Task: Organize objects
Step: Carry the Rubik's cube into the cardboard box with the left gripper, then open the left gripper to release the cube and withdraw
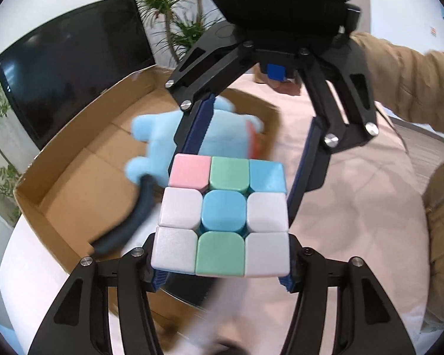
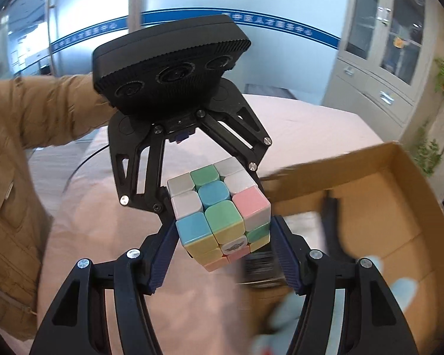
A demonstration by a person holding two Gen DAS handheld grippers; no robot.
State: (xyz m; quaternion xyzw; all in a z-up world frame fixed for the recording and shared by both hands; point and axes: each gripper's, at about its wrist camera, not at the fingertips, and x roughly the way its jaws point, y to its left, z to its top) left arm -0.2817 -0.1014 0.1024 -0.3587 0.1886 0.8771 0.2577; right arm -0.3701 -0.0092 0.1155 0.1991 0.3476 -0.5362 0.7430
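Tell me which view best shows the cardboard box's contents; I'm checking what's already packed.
The left wrist view: the cardboard box lies open, showing a blue plush toy and a dark strap inside. The right wrist view shows the same box, but the toy is blurred and partly hidden.

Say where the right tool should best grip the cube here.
Grip the two flat side faces of the cube, at the end nearest the right tool, coming straight in opposite the left tool. Those faces are parallel and already flanked by its pads. The left tool seems to hold the far end.
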